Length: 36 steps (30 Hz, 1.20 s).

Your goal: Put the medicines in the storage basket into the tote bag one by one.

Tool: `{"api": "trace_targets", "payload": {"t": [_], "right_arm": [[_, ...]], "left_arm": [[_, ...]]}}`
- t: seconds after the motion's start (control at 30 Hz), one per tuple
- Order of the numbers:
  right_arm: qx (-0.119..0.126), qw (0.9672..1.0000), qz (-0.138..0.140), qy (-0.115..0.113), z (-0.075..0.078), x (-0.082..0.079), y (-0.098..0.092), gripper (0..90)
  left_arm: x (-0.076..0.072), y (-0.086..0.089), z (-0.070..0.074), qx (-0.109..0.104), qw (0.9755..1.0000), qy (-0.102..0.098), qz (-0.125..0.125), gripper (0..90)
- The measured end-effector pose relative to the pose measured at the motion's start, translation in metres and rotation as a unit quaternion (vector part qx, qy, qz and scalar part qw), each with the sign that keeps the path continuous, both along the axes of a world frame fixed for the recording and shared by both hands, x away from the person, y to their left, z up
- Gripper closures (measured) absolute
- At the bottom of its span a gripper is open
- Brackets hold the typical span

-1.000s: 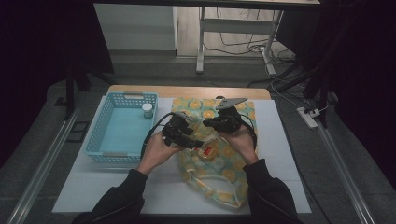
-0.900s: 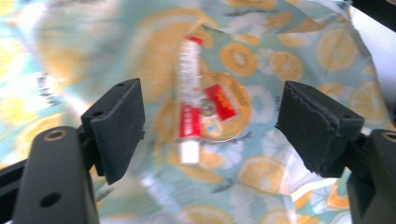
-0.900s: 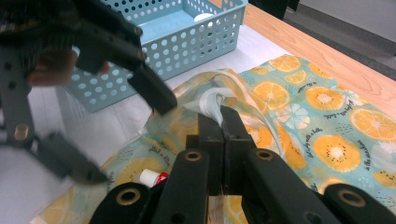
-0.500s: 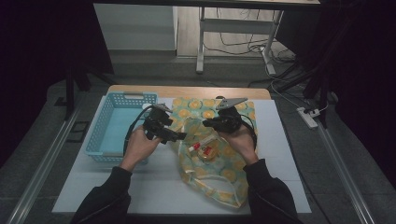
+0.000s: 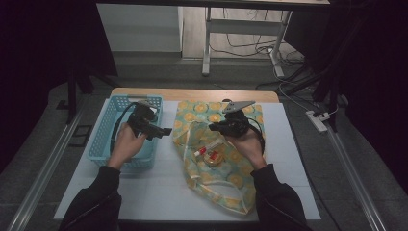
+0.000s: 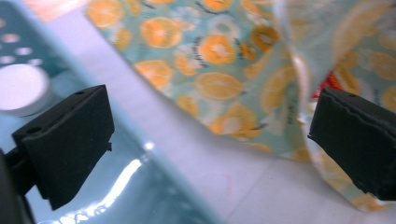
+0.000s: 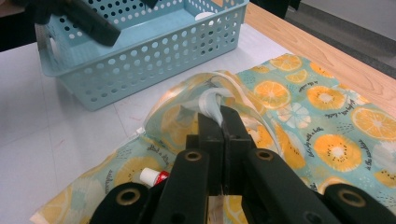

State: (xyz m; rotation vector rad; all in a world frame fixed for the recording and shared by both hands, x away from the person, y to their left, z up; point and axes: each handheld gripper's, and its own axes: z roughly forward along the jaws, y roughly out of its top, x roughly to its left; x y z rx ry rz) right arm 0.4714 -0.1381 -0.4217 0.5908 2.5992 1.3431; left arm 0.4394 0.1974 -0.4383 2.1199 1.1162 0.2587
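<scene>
An orange-print cloth bag [image 5: 226, 178] lies open on the white table top. Inside its mouth rests a small red bottle with a white cap [image 5: 208, 154] [image 7: 152, 176]. My right gripper [image 5: 215, 127] [image 7: 219, 116] is shut on the bag's white handle [image 7: 208, 103] and holds it up. My left gripper [image 5: 163, 131] [image 6: 210, 140] hovers over the right edge of the blue basket [image 5: 103, 139]. Its jaws have just been opening and now stand wide, with nothing between them. Below them are the table and the bag's edge [image 6: 219, 88].
The perforated blue basket [image 7: 140, 51] stands left of the bag with a white round lid-like thing [image 6: 21, 88] inside. A wooden strip [image 5: 192, 94] runs along the table's far edge. White table surface [image 5: 163, 192] lies in front of the basket and bag.
My left gripper has moved left, from over the bag's mouth to the basket's right edge, and its jaws have opened wider. The right gripper has kept still on the handle.
</scene>
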Motion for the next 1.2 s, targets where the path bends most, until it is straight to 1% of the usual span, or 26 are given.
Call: {"api": "trace_targets", "payload": {"t": [0.03,0.1,0.17,0.27,0.43,0.5,0.53,0.6,0.67,0.7,0.73,0.8,0.93,1.03,1.2], "right_arm": [[0.0,1.0,0.0,0.0,0.0,0.0,0.0,89.3],[0.0,1.0,0.0,0.0,0.0,0.0,0.0,89.3],[0.0,1.0,0.0,0.0,0.0,0.0,0.0,89.3],[0.0,1.0,0.0,0.0,0.0,0.0,0.0,89.3],[0.001,1.0,0.0,0.0,0.0,0.0,-0.001,89.3],[0.001,1.0,0.0,0.0,0.0,0.0,-0.001,89.3],[0.001,1.0,0.0,0.0,0.0,0.0,0.0,89.3],[0.0,1.0,0.001,0.0,0.0,0.0,0.0,89.3],[-0.001,1.0,0.002,-0.001,0.0,0.0,0.0,89.3],[-0.001,1.0,0.002,-0.001,0.0,0.0,0.0,89.3],[-0.001,1.0,0.002,-0.002,0.0,0.0,0.0,89.3],[0.0,1.0,0.002,-0.002,0.001,0.0,0.0,89.3],[0.0,1.0,0.002,-0.001,0.001,0.0,0.0,89.3],[0.0,1.0,0.002,-0.001,0.001,0.0,0.0,89.3],[0.003,1.0,0.003,-0.002,0.002,0.0,-0.001,89.3]], "left_arm": [[0.001,0.004,0.0,0.004,1.0,0.0,0.006,0.0],[0.005,0.011,0.0,0.006,0.9999,0.002,0.013,0.8],[0.009,0.018,-0.001,0.002,0.9998,0.006,0.021,1.0],[0.016,0.029,-0.002,-0.002,0.9994,0.003,0.033,1.0],[0.026,0.044,-0.004,0.009,0.9982,-0.002,0.06,0.5],[0.03,0.048,-0.006,0.011,0.9975,-0.001,0.07,0.2],[0.032,0.05,-0.006,0.008,0.9971,0.001,0.076,0.2],[0.036,0.052,-0.008,0.007,0.9963,-0.002,0.086,0.0],[0.041,0.053,-0.009,0.005,0.9958,0.002,0.092,0.0],[0.043,0.054,-0.011,0.008,0.9954,0.003,0.096,0.0],[0.046,0.054,-0.012,0.011,0.995,0.008,0.099,0.0],[0.052,0.055,-0.014,0.01,0.994,0.018,0.107,0.0],[0.063,0.054,-0.02,0.009,0.9927,0.024,0.117,0.4],[0.071,0.051,-0.024,0.03,0.9921,0.027,0.119,0.5],[0.082,0.045,-0.033,0.05,0.9904,0.037,0.123,0.9]]}}
